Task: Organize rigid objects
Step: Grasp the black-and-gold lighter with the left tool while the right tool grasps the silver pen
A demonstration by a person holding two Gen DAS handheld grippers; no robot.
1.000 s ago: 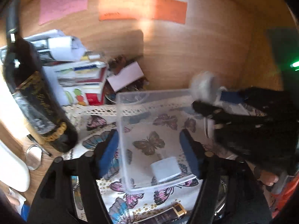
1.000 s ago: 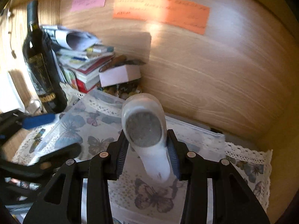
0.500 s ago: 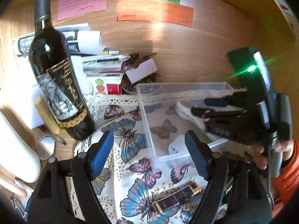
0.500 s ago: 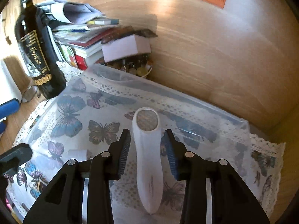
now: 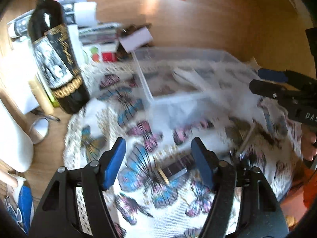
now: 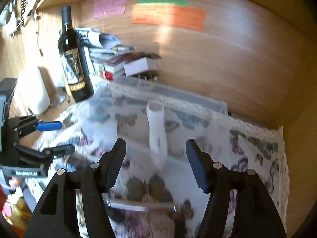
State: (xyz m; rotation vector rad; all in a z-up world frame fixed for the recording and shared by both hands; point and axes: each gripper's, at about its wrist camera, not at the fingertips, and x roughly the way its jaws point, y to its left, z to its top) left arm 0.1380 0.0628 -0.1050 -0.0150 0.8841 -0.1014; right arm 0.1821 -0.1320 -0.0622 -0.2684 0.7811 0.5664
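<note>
1. At the far left a dark wine bottle [image 5: 57,59] stands upright on the wooden tabletop [image 5: 49,142], just off the edge of the butterfly-print cloth [image 5: 142,178], with a stack of books and papers [image 5: 95,37] behind it.
2. Your left claw [image 5: 158,164] is spread wide and holds nothing. It hovers over the cloth, in front of the near wall of the bin.
3. Just ahead of that claw, roughly between its fingers, a dark flat piece with a gold band [image 5: 174,173] lies on the cloth. Its long axis runs diagonally, up toward the right. The blur hides what it is. Your left hand is the nearer one, so it looks like the next pick.
4. The clear plastic bin [image 6: 218,107] sits on the cloth near the back panel. Inside it a white handheld device [image 6: 156,130] lies with its round head toward the back and its long axis pointing away from you.
5. Your right claw [image 6: 156,164] is wide apart and empty, and sits just short of the device's near end.
6. Below that claw a slim stick-like item [image 6: 138,205] lies crosswise on the cloth; it is too blurred to name.
</note>
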